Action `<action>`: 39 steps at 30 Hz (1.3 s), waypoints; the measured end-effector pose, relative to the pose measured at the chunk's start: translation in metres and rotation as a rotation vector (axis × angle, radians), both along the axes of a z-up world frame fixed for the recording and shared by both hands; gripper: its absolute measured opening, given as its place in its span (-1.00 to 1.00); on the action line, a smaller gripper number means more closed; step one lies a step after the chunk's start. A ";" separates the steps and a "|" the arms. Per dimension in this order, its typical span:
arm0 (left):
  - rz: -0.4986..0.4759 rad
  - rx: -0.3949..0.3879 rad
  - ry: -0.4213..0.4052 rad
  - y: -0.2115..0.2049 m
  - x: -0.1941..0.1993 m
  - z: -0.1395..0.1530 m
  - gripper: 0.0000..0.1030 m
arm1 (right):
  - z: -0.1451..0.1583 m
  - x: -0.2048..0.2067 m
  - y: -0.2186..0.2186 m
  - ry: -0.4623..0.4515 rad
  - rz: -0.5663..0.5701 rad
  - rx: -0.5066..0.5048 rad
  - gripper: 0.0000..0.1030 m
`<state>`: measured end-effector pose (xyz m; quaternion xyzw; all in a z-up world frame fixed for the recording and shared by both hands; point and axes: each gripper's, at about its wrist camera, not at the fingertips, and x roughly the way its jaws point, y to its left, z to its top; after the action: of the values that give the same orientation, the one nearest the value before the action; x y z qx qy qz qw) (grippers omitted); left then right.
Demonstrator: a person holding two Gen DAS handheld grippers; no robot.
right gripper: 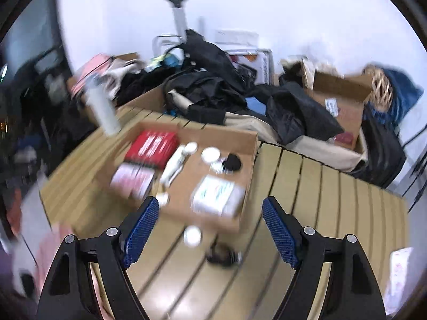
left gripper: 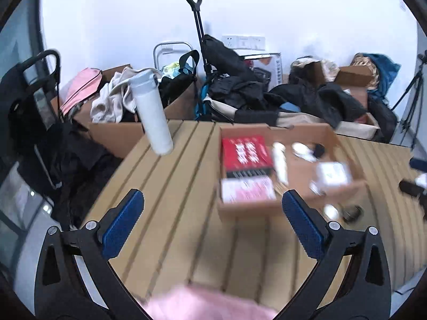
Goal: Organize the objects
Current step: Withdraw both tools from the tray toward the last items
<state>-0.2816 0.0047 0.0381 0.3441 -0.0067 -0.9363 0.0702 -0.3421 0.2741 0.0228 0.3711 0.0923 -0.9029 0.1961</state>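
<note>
One white bottle (left gripper: 152,112) stood on the counter (left gripper: 170,186). One open cardboard box (right gripper: 248,144) held one red packet (right gripper: 152,145), one pink packet (right gripper: 133,178), one white tube (right gripper: 174,165) and one white carton (right gripper: 217,196). One small white jar (right gripper: 192,236) lay outside.

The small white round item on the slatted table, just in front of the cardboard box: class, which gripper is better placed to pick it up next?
Probably the right. The right gripper is open, and the small white round item lies almost between its fingers. For the left gripper, also open, it lies off to the right.
</note>
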 end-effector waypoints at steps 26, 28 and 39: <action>-0.196 0.139 -0.147 0.070 0.070 -0.082 1.00 | -0.090 0.097 0.032 -0.003 -0.021 0.009 0.62; -0.228 0.121 -0.168 0.076 0.057 -0.086 1.00 | -0.102 0.065 0.030 -0.012 -0.006 0.040 0.62; -0.318 0.193 -0.212 0.103 -0.035 -0.108 0.89 | -0.153 -0.040 0.000 -0.048 0.032 0.125 -0.16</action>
<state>-0.3164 0.1074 -0.0696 0.4403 0.0215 -0.8905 -0.1128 -0.3818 0.2739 -0.1302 0.4026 0.1496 -0.8830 0.1894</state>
